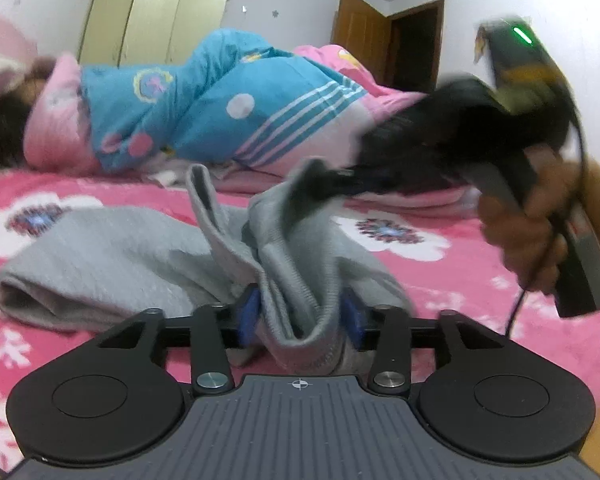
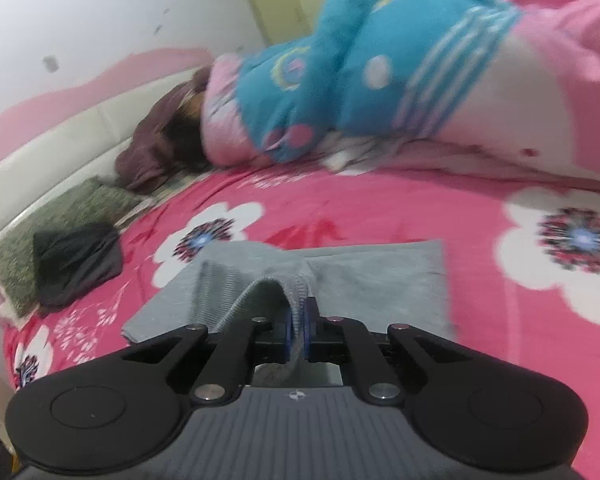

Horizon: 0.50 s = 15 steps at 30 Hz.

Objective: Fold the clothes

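I have both grippers, left gripper (image 1: 300, 316) and right gripper (image 2: 298, 330), clenched on the grey garment (image 2: 380, 276), mid-fold over the bed (image 2: 380, 208); next I lay the lifted edge flat.

In the left wrist view the garment (image 1: 112, 256) lies on the bed (image 1: 452, 280) at centre left, one end rising into the left gripper (image 1: 300, 316) at bottom centre. The right gripper (image 1: 340, 176) pinches another part at centre right. Behind, a quilt (image 1: 220, 100) spans the middle. In the right wrist view a dark cloth (image 2: 76, 260) lies on a cushion (image 2: 60, 216) at left.
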Available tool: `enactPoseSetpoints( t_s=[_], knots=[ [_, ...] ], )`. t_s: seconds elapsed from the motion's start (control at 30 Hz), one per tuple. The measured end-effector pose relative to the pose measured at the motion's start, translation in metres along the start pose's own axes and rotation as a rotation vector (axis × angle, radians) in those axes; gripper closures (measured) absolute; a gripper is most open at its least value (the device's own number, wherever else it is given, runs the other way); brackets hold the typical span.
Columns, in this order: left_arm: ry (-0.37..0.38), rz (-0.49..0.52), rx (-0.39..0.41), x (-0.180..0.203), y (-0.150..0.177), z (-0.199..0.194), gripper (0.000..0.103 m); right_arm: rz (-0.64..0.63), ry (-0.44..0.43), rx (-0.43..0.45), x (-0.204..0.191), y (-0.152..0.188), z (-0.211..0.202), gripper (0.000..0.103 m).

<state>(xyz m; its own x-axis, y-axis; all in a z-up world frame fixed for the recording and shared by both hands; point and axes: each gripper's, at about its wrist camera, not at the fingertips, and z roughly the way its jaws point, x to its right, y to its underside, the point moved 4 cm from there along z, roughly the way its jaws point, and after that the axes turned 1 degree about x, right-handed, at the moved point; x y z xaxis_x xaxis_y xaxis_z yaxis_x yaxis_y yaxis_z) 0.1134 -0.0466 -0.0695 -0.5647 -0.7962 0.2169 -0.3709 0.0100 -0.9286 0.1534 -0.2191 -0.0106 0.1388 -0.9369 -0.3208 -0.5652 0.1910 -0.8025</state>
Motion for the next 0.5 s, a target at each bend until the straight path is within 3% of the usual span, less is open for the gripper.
enactPoseSetpoints(
  t_s=[0.23, 0.37, 0.5],
  knots=[
    [0.208, -0.194, 0.003, -0.008, -0.002, -0.02, 0.037, 0.125, 0.102, 0.088, 0.049, 0.028, -0.09, 0.098],
    [0.226, -0.205, -0.021, -0.006, 0.002, -0.019, 0.033, 0.218, 0.14, 0.093, 0.065, 0.061, -0.132, 0.098],
    [0.24, -0.211, -0.046, -0.003, 0.006, -0.018, 0.032, 0.386, 0.138, 0.032, 0.084, 0.105, -0.141, 0.101]
  ],
)
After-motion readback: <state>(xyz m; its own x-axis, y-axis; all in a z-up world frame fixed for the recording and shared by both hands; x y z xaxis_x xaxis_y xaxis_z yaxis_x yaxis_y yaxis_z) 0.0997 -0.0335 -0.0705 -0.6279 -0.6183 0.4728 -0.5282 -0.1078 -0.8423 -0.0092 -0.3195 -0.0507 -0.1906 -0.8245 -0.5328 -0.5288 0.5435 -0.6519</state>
